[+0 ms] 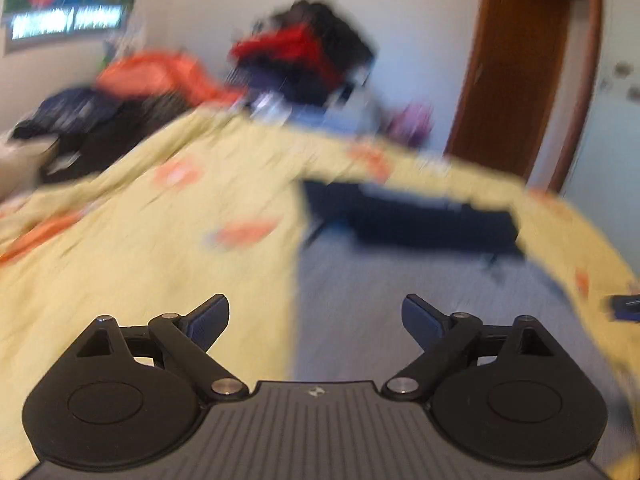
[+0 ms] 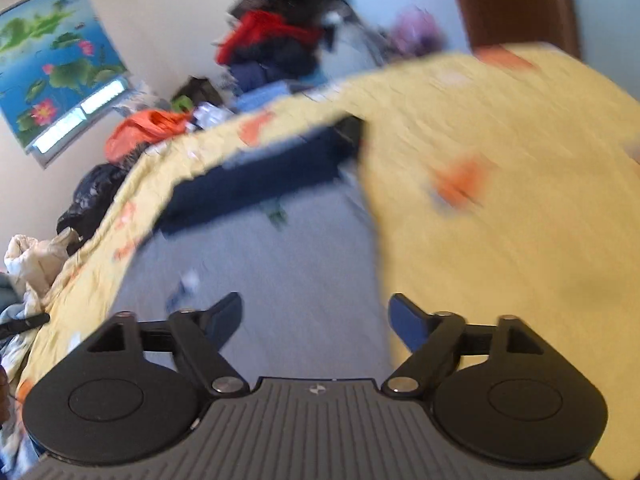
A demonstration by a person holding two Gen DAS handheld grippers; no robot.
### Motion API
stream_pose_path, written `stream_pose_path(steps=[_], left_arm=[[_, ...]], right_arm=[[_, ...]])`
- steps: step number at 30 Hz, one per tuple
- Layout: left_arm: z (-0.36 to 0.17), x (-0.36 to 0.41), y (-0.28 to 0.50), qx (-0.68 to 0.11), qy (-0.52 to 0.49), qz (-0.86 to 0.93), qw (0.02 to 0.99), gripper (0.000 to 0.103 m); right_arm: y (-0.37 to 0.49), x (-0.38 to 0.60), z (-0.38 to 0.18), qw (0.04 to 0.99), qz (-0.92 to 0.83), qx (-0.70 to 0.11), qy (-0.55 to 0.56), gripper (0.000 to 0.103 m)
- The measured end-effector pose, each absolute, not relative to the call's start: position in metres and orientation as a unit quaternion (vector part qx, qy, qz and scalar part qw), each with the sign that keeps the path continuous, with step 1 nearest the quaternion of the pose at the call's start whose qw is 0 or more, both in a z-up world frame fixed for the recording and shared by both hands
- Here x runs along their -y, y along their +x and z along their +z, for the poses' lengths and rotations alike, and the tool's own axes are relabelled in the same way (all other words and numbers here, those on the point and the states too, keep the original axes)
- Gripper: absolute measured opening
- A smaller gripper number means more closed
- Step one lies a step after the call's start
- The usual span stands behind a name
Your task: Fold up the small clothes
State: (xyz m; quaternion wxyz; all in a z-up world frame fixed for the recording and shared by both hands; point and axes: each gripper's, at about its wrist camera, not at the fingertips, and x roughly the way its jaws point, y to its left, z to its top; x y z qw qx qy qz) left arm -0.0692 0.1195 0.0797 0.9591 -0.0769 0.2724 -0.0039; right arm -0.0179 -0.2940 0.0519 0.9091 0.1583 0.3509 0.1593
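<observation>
A small grey garment [image 1: 420,300] with a dark navy band [image 1: 420,216] at its far end lies flat on a yellow bedspread [image 1: 160,240]. It also shows in the right wrist view [image 2: 272,280], with the navy band [image 2: 260,176] beyond it. My left gripper [image 1: 316,320] is open and empty above the garment's left edge. My right gripper [image 2: 316,320] is open and empty above the garment's near end. Both views are blurred by motion.
The yellow bedspread [image 2: 500,220] has orange patches. Piles of clothes, red and black [image 1: 312,52], orange [image 1: 160,72] and dark [image 1: 68,116], sit beyond the bed. A lotus poster [image 2: 52,64] hangs on the wall. A brown door [image 1: 520,72] stands at the right.
</observation>
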Motion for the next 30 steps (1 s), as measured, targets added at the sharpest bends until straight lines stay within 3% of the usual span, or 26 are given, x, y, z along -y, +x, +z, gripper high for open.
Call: stream_pose_path(steps=[4,8,11,22,30], left_arm=[[0.039,-0.05,-0.002,-0.322,-0.057,-0.026,0.945,0.092],[-0.005,-0.015,0.015,-0.38,-0.003,-0.021,0.925,0.094],[-0.01,-0.011,-0.001,-0.371,0.022,-0.035,0.928,0.095],[-0.008,-0.016,-0.04,-0.363,0.018,-0.027,0.931,0.096],[-0.008,-0.016,-0.056,-0.36,0.016,-0.024,0.932,0.096]], right_arm=[[0.065,0.207,0.031,0.914,0.165,-0.349,0.127,0.088],[0.106,0.157,0.001,0.912,0.1,-0.392,0.074,0.09],[0.089,0.141,-0.019,0.925,0.074,-0.372,-0.019,0.102],[-0.019,0.181,-0.023,0.936,0.072,-0.345,-0.027,0.103],[-0.03,0.182,-0.024,0.938,0.072,-0.338,-0.025,0.103]])
